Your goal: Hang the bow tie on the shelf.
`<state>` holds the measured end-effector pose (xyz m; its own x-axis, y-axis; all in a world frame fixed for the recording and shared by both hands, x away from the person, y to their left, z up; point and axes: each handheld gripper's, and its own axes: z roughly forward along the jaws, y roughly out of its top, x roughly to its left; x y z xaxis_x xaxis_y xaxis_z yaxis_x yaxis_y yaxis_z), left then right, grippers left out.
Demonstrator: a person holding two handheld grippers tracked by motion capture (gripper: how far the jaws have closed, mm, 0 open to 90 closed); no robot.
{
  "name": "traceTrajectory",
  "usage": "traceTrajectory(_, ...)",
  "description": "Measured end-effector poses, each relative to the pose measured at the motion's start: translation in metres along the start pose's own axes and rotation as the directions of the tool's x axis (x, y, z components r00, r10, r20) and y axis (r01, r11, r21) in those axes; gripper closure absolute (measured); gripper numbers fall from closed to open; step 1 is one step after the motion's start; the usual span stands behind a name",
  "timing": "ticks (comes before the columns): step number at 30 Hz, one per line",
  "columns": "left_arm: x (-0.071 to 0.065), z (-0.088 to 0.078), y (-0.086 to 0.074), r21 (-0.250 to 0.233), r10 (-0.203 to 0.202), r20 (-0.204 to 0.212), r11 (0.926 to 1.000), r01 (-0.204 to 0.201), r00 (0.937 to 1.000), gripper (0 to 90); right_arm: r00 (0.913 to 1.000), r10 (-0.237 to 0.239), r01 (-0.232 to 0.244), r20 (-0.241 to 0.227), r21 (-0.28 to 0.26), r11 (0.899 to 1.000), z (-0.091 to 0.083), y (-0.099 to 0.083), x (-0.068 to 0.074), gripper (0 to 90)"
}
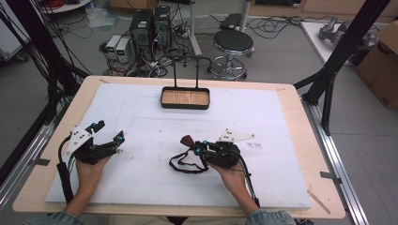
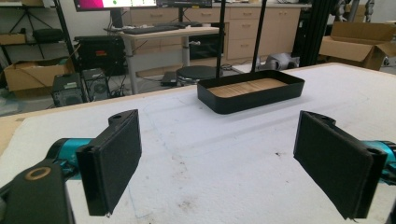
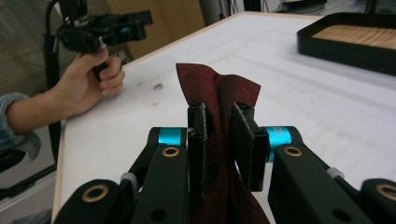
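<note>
A dark red cloth (image 3: 217, 88) stands up between the jaws of my right gripper (image 3: 219, 135), which is shut on it. In the high view that gripper (image 1: 195, 146) lies at the table's front middle, with the red cloth (image 1: 187, 139) at its tip and a black cord loop (image 1: 184, 165) on the white mat beside it. My left gripper (image 1: 110, 131) hovers at the front left, wide open with nothing between its pads (image 2: 116, 158). A black tray (image 1: 185, 106) with a wooden floor sits at the back centre, empty; its wall (image 2: 252, 95) is well ahead of the left jaws.
A thin black stand (image 1: 190, 58) rises behind the tray. The white mat (image 1: 263, 178) covers most of the wooden table. On the floor beyond are a stool (image 1: 233, 42), computer towers (image 1: 150, 26) and cables. A black frame post (image 1: 345, 47) and a cardboard box (image 1: 382, 65) stand at right.
</note>
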<state>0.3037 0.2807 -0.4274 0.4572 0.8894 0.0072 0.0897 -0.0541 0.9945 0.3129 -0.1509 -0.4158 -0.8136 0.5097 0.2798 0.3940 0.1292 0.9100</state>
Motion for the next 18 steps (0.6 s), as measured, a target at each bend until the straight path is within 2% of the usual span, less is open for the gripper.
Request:
traceTrajectory(4, 0.0, 0.0, 0.0, -0.004, -0.003, 0.003, 1.0, 0.003, 1.0, 15.7, 0.9997, -0.006, 0.007, 0.023, -0.013, 1.0, 0.0, 0.008, -0.005, 76.3)
traceTrajectory(9, -0.001, 0.001, 0.0, -0.007, -0.003, 0.009, 1.0, 0.003, 1.0, 16.0, 0.9972, -0.022, 0.025, 0.071, -0.046, 0.999, -0.004, 0.028, -0.016, 76.3)
traceTrajectory(18, -0.001, 0.001, 0.0, -0.011, -0.007, 0.012, 0.9999, 0.007, 0.9999, 16.0, 0.991, -0.005, 0.018, 0.134, -0.091, 0.996, -0.008, 0.053, -0.038, 76.3)
